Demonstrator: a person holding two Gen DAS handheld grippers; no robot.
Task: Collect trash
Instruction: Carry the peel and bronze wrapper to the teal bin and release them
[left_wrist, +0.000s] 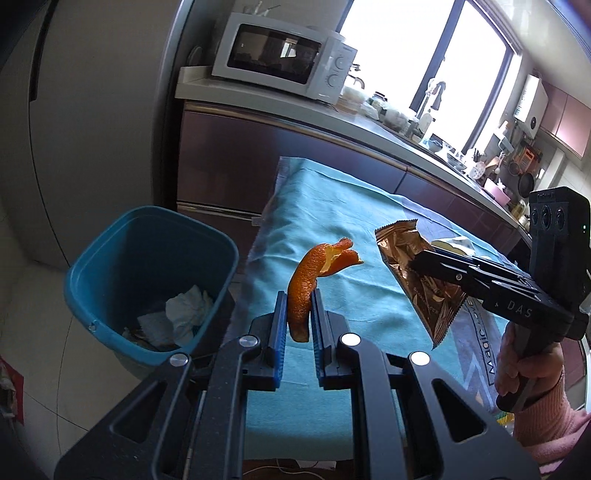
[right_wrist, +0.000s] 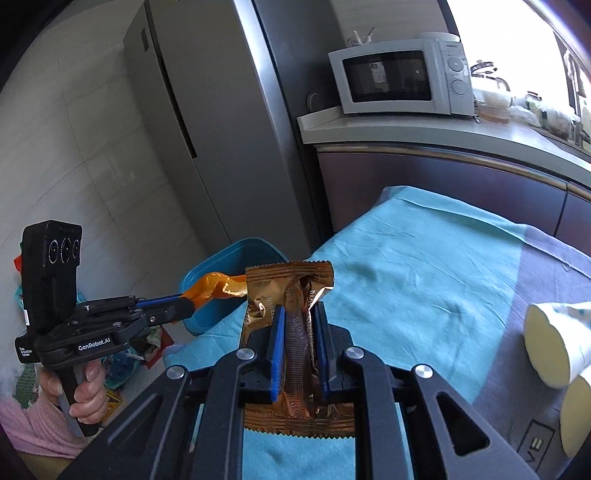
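My left gripper (left_wrist: 300, 300) is shut on a curled strip of orange peel (left_wrist: 314, 273), held above the left end of the table near the blue trash bin (left_wrist: 110, 258). White crumpled paper lies in the bin's bottom. My right gripper (right_wrist: 298, 314) is shut on a bronze foil snack wrapper (right_wrist: 291, 291), lifted over the turquoise cloth. In the left wrist view the right gripper (left_wrist: 415, 263) comes in from the right with the wrapper (left_wrist: 406, 258) hanging from it. In the right wrist view the left gripper (right_wrist: 186, 304) holds the peel (right_wrist: 212, 286) in front of the bin (right_wrist: 236, 258).
A turquoise cloth (right_wrist: 424, 266) covers the table, with a grey patterned cloth (right_wrist: 554, 280) at its right. Pale paper cups (right_wrist: 554, 347) lie on their sides at the right. Behind stand a counter with a white microwave (right_wrist: 399, 77), and a tall grey fridge (right_wrist: 207, 110).
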